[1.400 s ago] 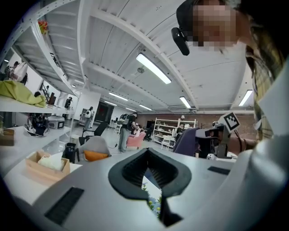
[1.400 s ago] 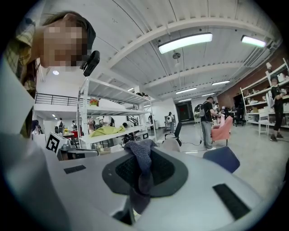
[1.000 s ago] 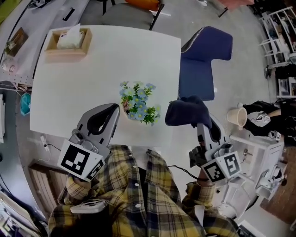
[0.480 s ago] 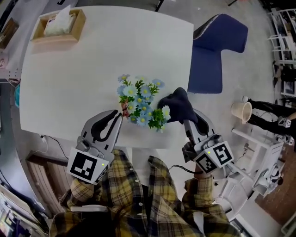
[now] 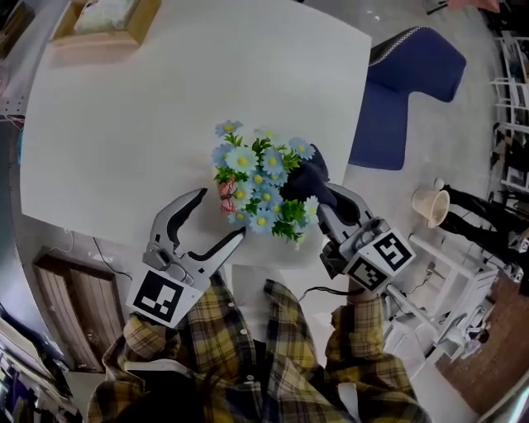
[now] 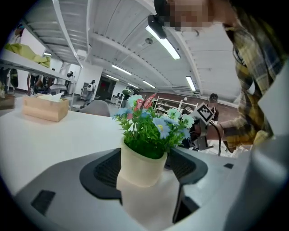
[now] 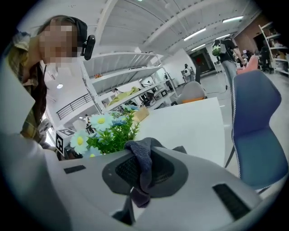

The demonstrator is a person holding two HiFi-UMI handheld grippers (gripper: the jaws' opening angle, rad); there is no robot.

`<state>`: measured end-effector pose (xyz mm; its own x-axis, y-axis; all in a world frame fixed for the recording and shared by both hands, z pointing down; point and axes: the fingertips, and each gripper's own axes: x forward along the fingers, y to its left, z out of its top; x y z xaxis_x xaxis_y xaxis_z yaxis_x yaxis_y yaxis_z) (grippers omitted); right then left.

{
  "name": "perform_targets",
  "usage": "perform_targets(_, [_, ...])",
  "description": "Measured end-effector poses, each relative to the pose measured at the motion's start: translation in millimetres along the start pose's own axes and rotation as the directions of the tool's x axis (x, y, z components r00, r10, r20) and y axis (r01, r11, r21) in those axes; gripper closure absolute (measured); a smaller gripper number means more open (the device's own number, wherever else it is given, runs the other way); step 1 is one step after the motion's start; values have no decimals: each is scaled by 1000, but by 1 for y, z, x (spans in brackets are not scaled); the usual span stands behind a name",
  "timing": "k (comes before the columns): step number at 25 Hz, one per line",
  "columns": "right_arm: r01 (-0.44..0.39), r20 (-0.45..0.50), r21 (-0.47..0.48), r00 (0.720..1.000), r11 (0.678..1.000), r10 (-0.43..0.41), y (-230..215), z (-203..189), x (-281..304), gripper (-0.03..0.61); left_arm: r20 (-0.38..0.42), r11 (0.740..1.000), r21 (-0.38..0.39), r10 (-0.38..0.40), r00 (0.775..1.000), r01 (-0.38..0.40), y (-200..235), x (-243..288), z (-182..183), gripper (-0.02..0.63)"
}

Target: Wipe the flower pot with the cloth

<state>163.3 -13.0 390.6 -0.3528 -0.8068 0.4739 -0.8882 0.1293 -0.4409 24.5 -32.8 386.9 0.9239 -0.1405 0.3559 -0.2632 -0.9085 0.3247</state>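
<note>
A cream flower pot (image 6: pixel 141 169) with blue and white flowers (image 5: pixel 263 183) stands near the front edge of the white table (image 5: pixel 124 124). My left gripper (image 5: pixel 221 213) has just been opening; in the left gripper view the pot sits between its spread pads (image 6: pixel 103 173), and I cannot tell whether they touch it. My right gripper (image 5: pixel 324 198) is shut on a dark blue-grey cloth (image 7: pixel 142 162). The cloth (image 5: pixel 306 178) lies against the flowers' right side. In the right gripper view the flowers (image 7: pixel 106 133) stand just left of the jaws. From the head view, the foliage hides most of the pot.
A wooden tissue box (image 5: pixel 103 18) sits at the table's far left corner. A blue chair (image 5: pixel 405 91) stands right of the table, with a pale cup (image 5: pixel 430 206) on a white stand nearby. My body in a plaid shirt (image 5: pixel 248 355) is at the table's front edge.
Both grippers have come down and forward to the pot. The left jaws went from shut to wide apart around the pot. The cloth moved left to the flowers.
</note>
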Motion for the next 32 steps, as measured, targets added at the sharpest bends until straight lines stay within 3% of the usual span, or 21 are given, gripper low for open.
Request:
perform_targets(12, [-181, -115, -3, 977, 983, 180, 9, -20, 41, 563, -43, 982, 191, -7, 999, 15, 10, 25, -24, 223])
perform_targets(21, [-243, -164, -3, 957, 970, 240, 20, -27, 52, 563, -58, 973, 226, -25, 998, 37, 8, 30, -28, 215])
perform_targets(32, [-251, -227, -35, 945, 967, 237, 25, -26, 58, 563, -67, 967, 236, -83, 994, 97, 11, 25, -31, 216])
